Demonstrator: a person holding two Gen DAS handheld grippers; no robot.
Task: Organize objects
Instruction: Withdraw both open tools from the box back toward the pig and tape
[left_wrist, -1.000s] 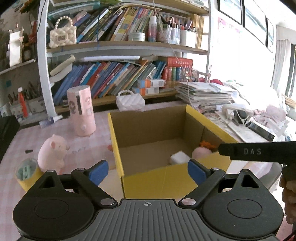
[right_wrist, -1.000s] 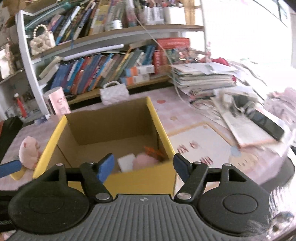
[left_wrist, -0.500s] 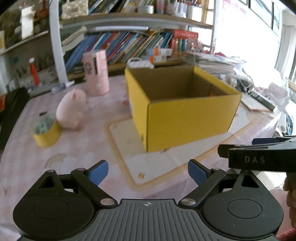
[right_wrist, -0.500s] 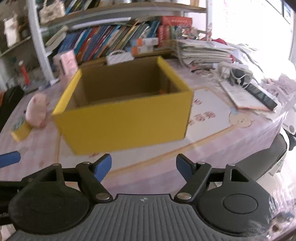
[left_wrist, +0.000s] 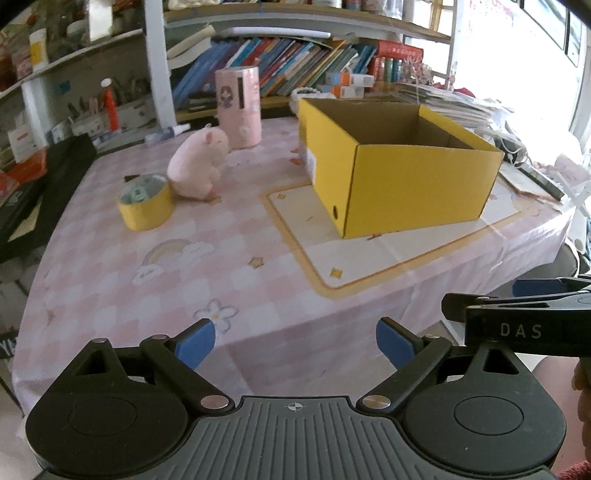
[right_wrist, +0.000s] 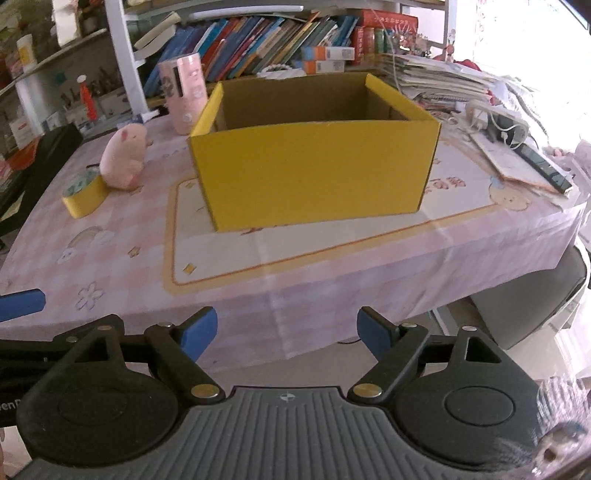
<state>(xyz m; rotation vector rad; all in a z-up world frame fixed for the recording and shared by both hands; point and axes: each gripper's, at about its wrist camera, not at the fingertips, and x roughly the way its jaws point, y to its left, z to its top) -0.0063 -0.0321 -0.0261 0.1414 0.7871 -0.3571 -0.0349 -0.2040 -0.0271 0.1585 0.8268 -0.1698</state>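
1. The left tongs (left_wrist: 294, 341) stand wide with nothing between the blue pads, hanging off the near edge of the worktop (left_wrist: 184, 266).
2. The right tongs (right_wrist: 287, 326) are also wide and empty; their jaws have just been opening. They hang off the near edge too, just beside the left tongs.
3. A pink checked cloth (right_wrist: 122, 236) covers the worktop, with a pale panel framed in orange.
4. A yellow box (right_wrist: 314, 177) stands open on that panel; its inside is hidden from here.
5. Left of the box, a roll of yellow tape (left_wrist: 146, 203) lies flat, touching a pink plush pig (left_wrist: 197, 168).
6. Behind the pig stands a pink cylinder (left_wrist: 239, 107), upright.
7. Farthest back, a bookshelf (left_wrist: 295, 70) holds leaning books, and papers (right_wrist: 436, 79) pile up to the right.
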